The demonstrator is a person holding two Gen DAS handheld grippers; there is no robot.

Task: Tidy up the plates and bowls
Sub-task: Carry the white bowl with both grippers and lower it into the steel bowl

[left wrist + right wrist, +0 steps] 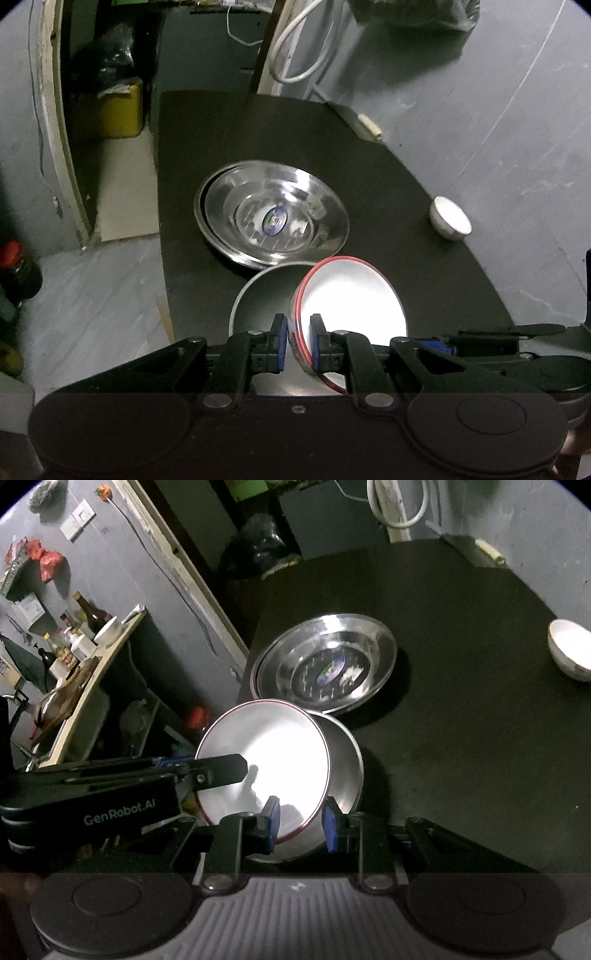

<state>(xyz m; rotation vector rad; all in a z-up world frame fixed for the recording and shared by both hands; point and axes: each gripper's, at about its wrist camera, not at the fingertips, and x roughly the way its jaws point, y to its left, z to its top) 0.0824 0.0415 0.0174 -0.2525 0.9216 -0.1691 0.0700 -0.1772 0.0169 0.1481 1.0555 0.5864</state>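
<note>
A white bowl with a red rim [354,302] [266,760] sits tilted inside a grey steel bowl [266,295] [345,764] near the front of the black table [258,129]. My left gripper [299,339] [218,770] is shut on the red-rimmed bowl's near wall, one pad inside and one outside. My right gripper [302,825] [441,341] straddles the near edges of both bowls, its right pad against the steel bowl's outer wall. Behind the bowls lies a stack of shallow steel plates [273,214] [325,664]. A small white bowl [450,218] [570,650] stands alone at the table's right edge.
The table's left edge drops to the floor beside a doorway with a yellow container [118,110]. A crowded shelf of bottles [74,638] stands further left. A white hose [295,55] hangs at the back wall. Bare tabletop [461,738] lies right of the bowls.
</note>
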